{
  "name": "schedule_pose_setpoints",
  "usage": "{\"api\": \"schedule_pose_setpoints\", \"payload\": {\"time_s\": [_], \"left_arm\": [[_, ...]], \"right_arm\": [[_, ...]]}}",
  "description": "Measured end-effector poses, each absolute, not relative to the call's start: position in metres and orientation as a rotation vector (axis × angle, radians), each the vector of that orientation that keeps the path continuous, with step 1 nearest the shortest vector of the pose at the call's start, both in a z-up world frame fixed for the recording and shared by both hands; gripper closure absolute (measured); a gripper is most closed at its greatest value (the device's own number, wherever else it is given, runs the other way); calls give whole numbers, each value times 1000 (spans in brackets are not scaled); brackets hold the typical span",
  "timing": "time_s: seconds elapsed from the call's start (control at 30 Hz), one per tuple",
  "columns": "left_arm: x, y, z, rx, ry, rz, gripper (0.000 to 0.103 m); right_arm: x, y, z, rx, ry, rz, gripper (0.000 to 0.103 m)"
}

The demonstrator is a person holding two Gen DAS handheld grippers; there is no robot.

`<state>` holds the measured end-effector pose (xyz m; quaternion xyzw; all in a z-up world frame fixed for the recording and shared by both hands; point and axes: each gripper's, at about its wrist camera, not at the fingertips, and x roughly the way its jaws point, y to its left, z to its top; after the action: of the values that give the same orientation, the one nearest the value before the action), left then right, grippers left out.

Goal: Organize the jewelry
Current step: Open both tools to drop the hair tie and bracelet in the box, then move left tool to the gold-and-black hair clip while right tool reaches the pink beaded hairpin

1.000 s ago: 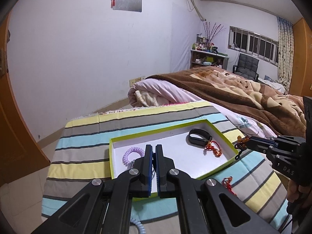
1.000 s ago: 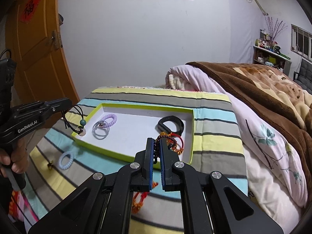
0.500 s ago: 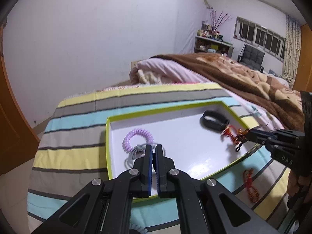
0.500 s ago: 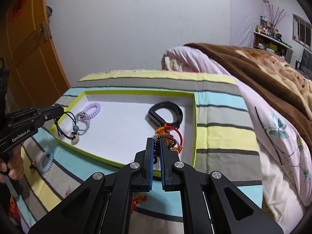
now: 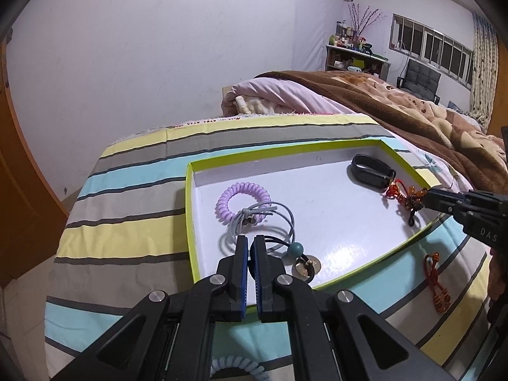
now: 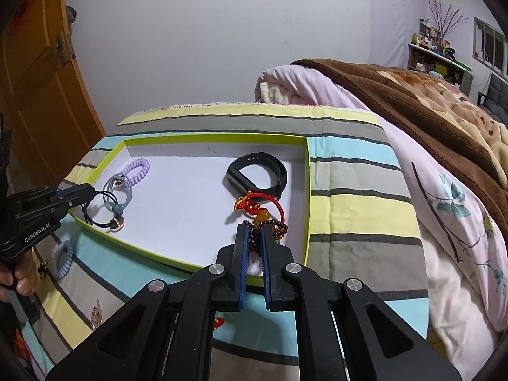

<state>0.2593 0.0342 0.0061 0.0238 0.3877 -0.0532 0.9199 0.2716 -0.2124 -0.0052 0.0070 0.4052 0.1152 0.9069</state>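
Left hand-held gripper has its jaws just starting to part, with the thin black hair tie with a teal bead and a gold charm caught between the tips; the bead and charm lie on the white floor of the shallow lime-green tray, at its 7 o'clock corner. Right hand-held gripper is spreading its jaws too, with the dark beaded bracelet on a red knotted cord between them, at the tray's 5 o'clock corner.

White letters on the left tool read "GenRobot.AI", seen only from the right camera. The other tool shows "DAS", seen only from the left camera.

Inside the tray I count five things: those two, one purple coil hair tie, one grey elastic hair tie and one black wristband. One pale blue coil tie and one red cord charm lie outside on the striped cloth.
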Motion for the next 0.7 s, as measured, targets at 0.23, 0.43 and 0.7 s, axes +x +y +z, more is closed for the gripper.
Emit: {"api": "schedule_pose_setpoints", "payload": {"time_s": [0.23,0.43,0.7], "left_arm": [[252,34,5,79,795,-91,99],[245,37,5,63,792,-88,99],[219,43,16,42,756,-85,99]], "right_arm": [[261,-212,0,4,819,239,74],[252,-213,3,3,807,239,74],[231,-219,13,22,784,232,73]]}}
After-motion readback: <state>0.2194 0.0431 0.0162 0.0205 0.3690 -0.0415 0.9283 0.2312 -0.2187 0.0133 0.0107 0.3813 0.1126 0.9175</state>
